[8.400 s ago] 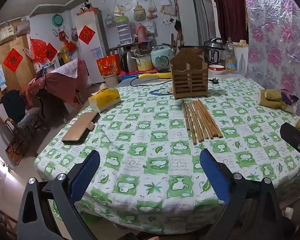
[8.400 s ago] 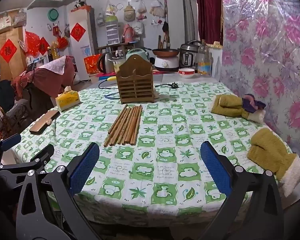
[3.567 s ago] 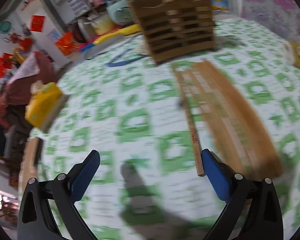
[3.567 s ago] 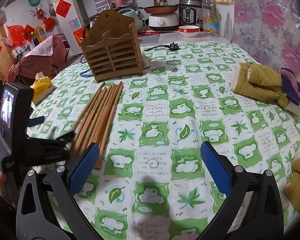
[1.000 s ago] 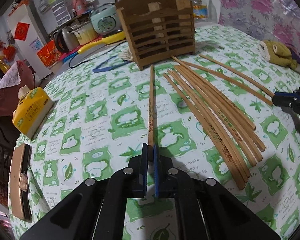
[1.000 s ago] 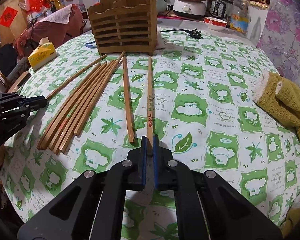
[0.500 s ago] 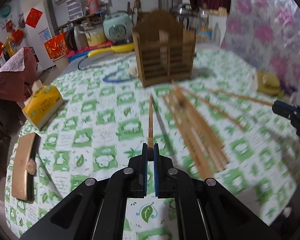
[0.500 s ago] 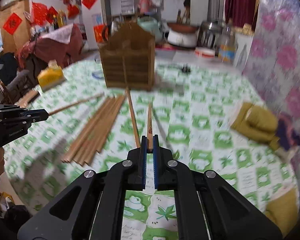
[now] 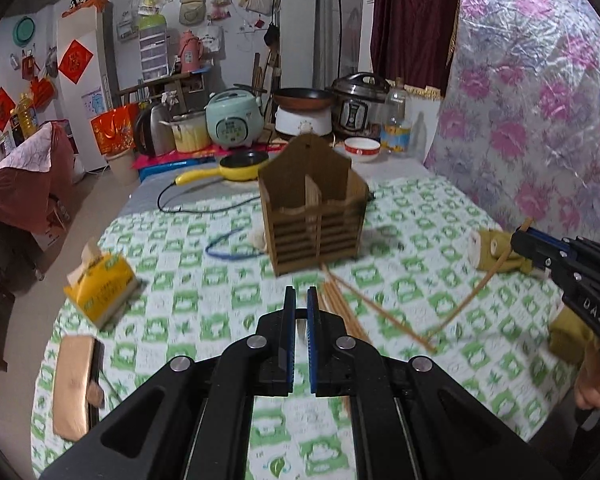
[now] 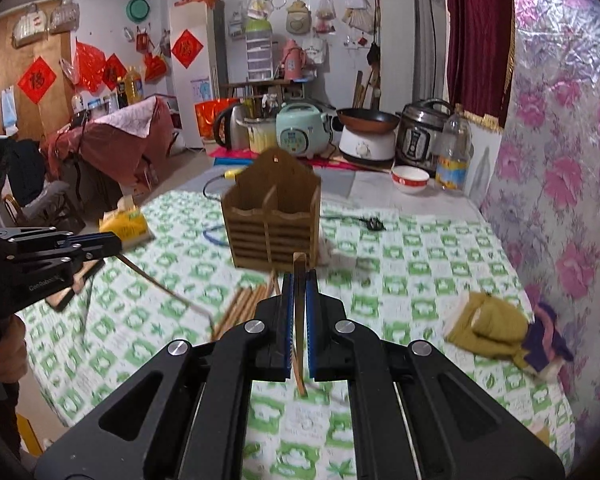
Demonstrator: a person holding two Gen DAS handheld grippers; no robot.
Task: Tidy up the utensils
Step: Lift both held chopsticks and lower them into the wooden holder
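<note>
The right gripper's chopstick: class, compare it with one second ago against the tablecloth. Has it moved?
Yes. The chopstick, then flat on the tablecloth, now hangs tilted above it, clamped in the right gripper.

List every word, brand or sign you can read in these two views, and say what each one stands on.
"DAS": on the black body of the right gripper.
"GenRobot": on the side of the left gripper.
"福": on the red diamond paper on the brown wall; the second red diamond appears to carry the same character.
Too blurred or small to read: the print on the yellow tissue box, the rice cooker panel, the bottle label.
</note>
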